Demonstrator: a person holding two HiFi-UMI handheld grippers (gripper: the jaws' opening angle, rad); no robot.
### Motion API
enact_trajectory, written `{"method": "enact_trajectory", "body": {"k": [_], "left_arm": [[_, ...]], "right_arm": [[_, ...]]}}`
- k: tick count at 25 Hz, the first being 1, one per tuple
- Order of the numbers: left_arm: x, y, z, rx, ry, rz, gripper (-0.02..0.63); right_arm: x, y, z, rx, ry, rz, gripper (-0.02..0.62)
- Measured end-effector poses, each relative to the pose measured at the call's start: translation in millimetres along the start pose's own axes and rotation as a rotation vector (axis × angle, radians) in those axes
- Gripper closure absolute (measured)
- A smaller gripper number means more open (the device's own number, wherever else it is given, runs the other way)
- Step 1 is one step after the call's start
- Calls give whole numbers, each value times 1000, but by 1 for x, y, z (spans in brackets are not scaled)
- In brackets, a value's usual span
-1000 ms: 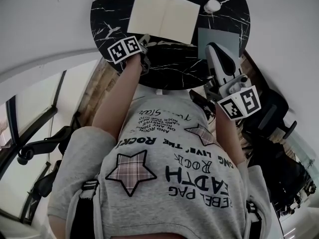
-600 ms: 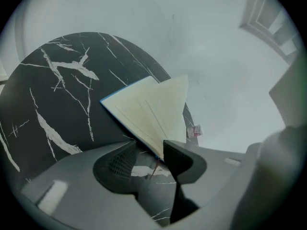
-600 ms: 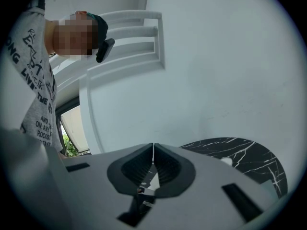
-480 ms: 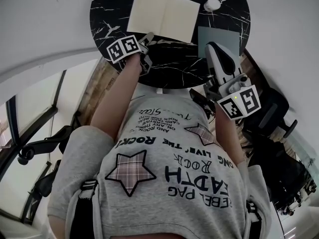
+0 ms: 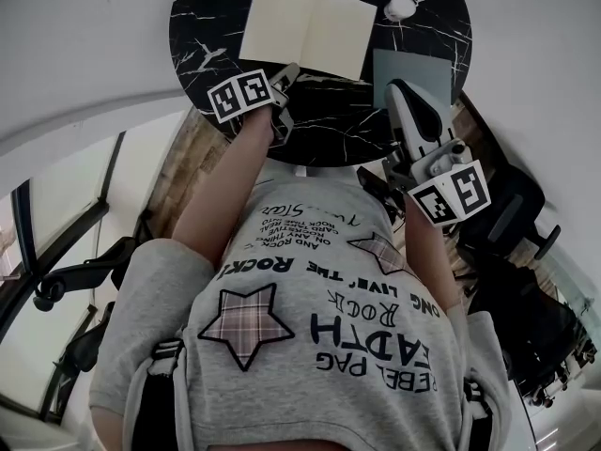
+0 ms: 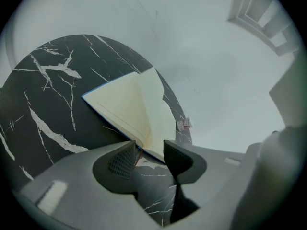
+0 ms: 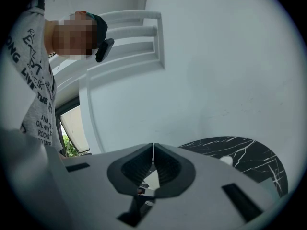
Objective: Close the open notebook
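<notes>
Two handheld grippers at a round table (image 5: pixel 202 26), black with white marble-like veining.

Against one second earlier:
- left gripper (image 5: pixel 286 73) shifted slightly toward frame right along the near edge of the notebook (image 5: pixel 308 26)
- left leaf, flat then, now raised a little off the tabletop
- right gripper (image 5: pixel 401 90) unmoved at centre right

Notebook in the upper centre of the head view, lying open on the table. Blank cream pages, a thin blue cover edge, a reddish strip at the near end of the spine. In the left gripper view, the two leaves meeting in a shallow V.

Left gripper's jaws apart, the near edge of the notebook at the spine between their tips, no pad seen pressing on it. Right gripper's jaws closed tip to tip, nothing between them.

Jaws of grey moulded material with ribbed inner pads.

Small white rounded object (image 5: pixel 400 8) at the upper right of the table. Flat grey rectangle (image 5: pixel 413 64) below it, just beside the right gripper.
</notes>
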State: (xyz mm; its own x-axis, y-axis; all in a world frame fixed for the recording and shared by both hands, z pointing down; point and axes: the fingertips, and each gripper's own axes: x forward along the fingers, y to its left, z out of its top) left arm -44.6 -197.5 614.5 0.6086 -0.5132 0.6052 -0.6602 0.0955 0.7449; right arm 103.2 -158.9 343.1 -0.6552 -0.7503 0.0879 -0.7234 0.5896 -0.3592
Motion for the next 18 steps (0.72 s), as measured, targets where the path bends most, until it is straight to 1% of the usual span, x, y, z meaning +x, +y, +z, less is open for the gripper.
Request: {"method": "enact_trajectory", "body": {"k": [4, 9, 14, 18], "left_arm": [[-1, -7, -3, 2, 1, -9, 440], [5, 7, 9, 19, -18, 33, 439], [10, 25, 16, -23, -25, 65, 434], [8, 30, 10, -42, -15, 78, 434]], "right_arm": [[-1, 0, 1, 0, -1, -1, 581], [-2, 0, 2, 0, -2, -2, 581], [-3, 1, 1, 0, -1, -4, 581], [-6, -1, 2, 0, 0, -11, 581]]}}
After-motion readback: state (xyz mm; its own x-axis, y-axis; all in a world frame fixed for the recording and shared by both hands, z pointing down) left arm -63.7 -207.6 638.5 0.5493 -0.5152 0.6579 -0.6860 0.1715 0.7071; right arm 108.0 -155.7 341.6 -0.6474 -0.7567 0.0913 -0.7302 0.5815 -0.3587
